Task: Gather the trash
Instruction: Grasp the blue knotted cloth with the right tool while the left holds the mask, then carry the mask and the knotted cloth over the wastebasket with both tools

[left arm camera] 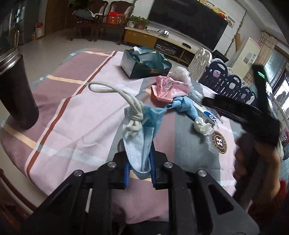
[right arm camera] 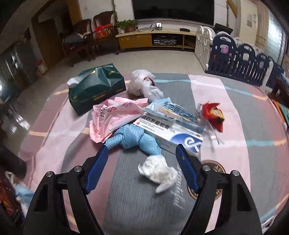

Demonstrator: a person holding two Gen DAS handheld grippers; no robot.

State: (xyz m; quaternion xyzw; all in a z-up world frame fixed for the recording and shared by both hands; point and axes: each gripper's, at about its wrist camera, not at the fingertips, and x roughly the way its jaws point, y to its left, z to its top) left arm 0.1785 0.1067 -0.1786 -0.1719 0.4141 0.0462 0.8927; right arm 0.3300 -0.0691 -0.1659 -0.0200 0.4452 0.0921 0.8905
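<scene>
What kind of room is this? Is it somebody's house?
Most likely a home living room: a big dark TV screen over a low TV cabinet, wooden armchairs, and a baby playpen fence beside the cloth-covered table.

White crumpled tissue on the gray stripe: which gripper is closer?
Right. The right gripper hangs open directly over the tissue, fingers straddling it. The left gripper sits farther back, shut on the blue face mask.
</scene>
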